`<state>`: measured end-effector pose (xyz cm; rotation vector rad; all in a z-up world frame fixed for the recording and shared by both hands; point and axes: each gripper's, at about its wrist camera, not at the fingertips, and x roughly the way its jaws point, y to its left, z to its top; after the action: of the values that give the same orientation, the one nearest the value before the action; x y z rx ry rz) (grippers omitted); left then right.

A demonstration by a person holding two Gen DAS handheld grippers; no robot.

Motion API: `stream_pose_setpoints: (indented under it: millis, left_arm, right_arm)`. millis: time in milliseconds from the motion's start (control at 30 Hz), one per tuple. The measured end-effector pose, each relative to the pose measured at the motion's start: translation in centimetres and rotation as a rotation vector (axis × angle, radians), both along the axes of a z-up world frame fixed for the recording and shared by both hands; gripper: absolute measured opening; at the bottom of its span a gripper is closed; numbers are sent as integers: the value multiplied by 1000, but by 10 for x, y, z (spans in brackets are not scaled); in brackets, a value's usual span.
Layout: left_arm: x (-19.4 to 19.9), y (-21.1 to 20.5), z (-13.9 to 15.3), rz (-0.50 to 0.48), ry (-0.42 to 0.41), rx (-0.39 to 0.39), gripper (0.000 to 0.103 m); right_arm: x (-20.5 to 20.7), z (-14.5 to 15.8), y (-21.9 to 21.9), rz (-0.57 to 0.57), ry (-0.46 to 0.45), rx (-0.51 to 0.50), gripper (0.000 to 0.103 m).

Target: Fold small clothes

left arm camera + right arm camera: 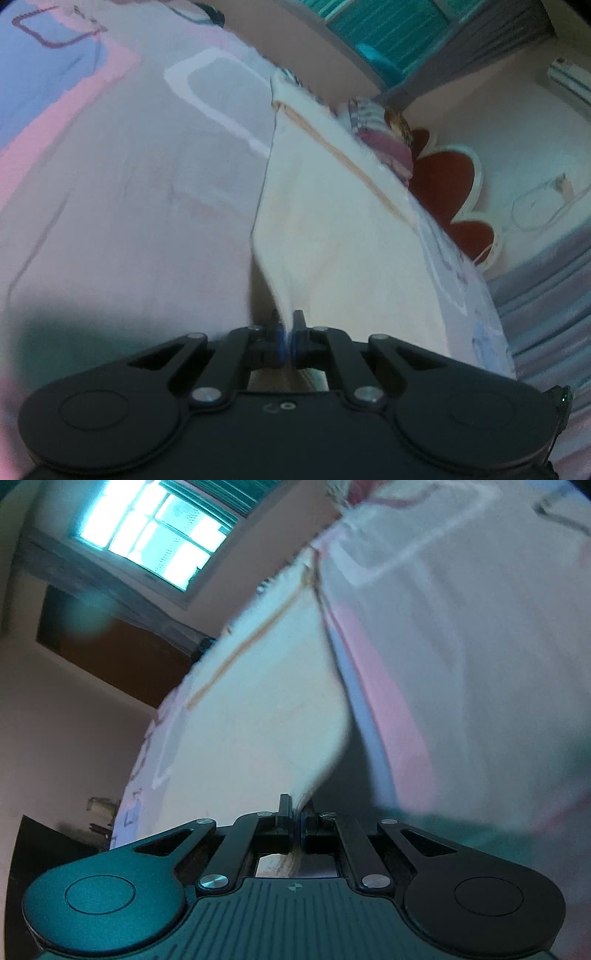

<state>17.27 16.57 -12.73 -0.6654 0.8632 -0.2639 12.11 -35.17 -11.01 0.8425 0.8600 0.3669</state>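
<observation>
- Pastel bedding point(110, 192), pink and lilac with white outlines, fills the background in both wrist views; a window point(155, 531) glows behind the right side, and a pillow point(384, 140) and red headboard point(447, 184) sit behind the left.
- Left tongs point(287, 332): jaws shut, pinching the near corner of a small cream cloth point(332, 229).
- Right tongs point(297, 814): jaws likewise clamped on a near corner of the same cream cloth point(266, 709).
- From each pair of tongs the cloth runs straight ahead and away, so its long axis lies along the pointing line of both; neither hand looks nearer to it than the other.
- A tan stripe point(354, 155) crosses the cloth near its far end, which points away toward the head of the bed.
- The cloth seems held along its near edge, lifted off the bedding; judging by this, the fold likely calls for carrying that edge forward to meet the far end.
</observation>
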Motion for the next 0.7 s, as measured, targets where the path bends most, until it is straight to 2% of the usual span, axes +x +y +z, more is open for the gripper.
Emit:
stream_pose_setpoints:
  millis: [100, 233, 500, 600, 700]
  left_arm:
    - [14, 5, 6, 36, -22, -67, 2]
    - [53, 1, 18, 84, -57, -111, 2]
    - [161, -4, 53, 87, -127, -58, 2]
    - [205, -7, 59, 78, -148, -43, 2]
    - [235, -7, 54, 86, -135, -66, 2]
  right_arm:
    - [18, 19, -2, -12, -43, -11, 2]
    - [51, 37, 3, -20, -87, -29, 2]
    - [160, 58, -6, -80, -124, -15, 3]
    - [206, 56, -10, -96, -130, 1, 3]
    - [250, 51, -11, -94, -132, 8, 2]
